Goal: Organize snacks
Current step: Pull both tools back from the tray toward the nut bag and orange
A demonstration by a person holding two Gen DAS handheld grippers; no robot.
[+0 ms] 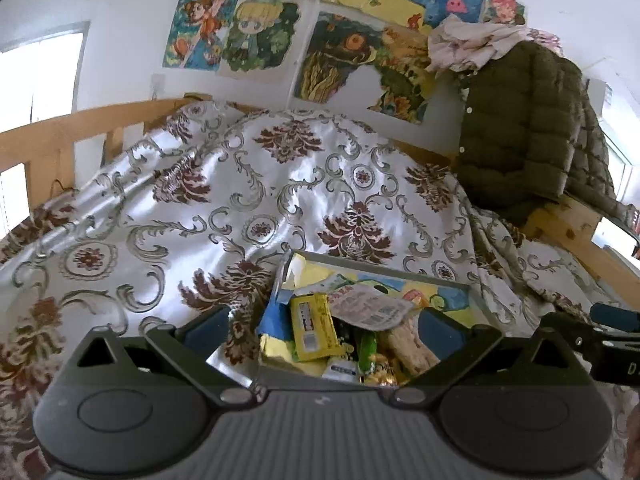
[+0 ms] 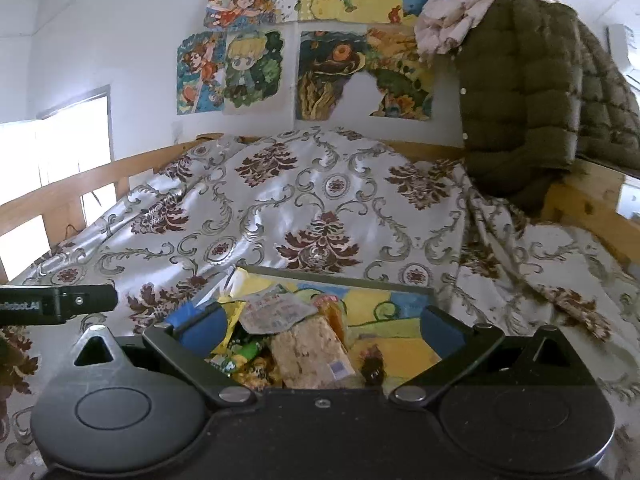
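An open box point(image 1: 384, 270) with a painted inner wall sits on the patterned bedspread, full of snack packets. In the left wrist view I make out a yellow packet point(image 1: 314, 326), a white crumpled wrapper point(image 1: 370, 306) and a pale bar point(image 1: 410, 346). My left gripper point(image 1: 324, 330) hangs above the box, open, nothing between its blue pads. In the right wrist view the same box point(image 2: 340, 274) holds the white wrapper point(image 2: 276, 312), a beige bar point(image 2: 314, 354) and a green packet point(image 2: 244, 354). My right gripper point(image 2: 322, 328) is open and empty above them.
The bedspread point(image 1: 248, 200) covers the bed inside a wooden frame point(image 1: 52, 136). An olive padded jacket point(image 1: 528, 128) hangs over the frame at the right. Posters point(image 2: 244, 68) cover the back wall. The other gripper shows at the right edge point(image 1: 600, 336) and at the left edge point(image 2: 56, 304).
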